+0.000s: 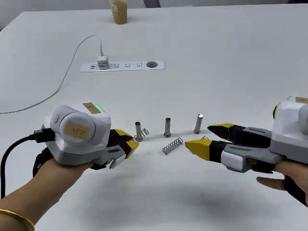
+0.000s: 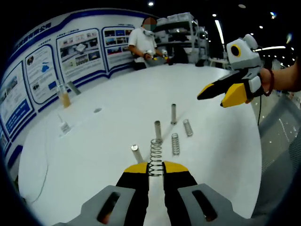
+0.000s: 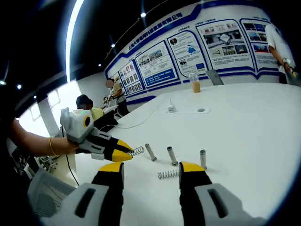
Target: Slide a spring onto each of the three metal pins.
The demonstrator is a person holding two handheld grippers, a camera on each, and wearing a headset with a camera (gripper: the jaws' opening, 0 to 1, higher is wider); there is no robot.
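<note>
Three short metal pins stand upright in a row on the white table: left pin, middle pin, right pin. My left gripper is shut on one end of a spring, which sticks out beside the left pin. A second spring lies flat in front of the middle pin. A third spring lies near the right pin, partly hidden in the head view by my right gripper. That gripper hovers open to the right of the pins, with nothing between its jaws.
A white power strip with a plugged charger and a trailing cable lies farther back. A cup of tan liquid stands at the far edge. A person stands beyond the table.
</note>
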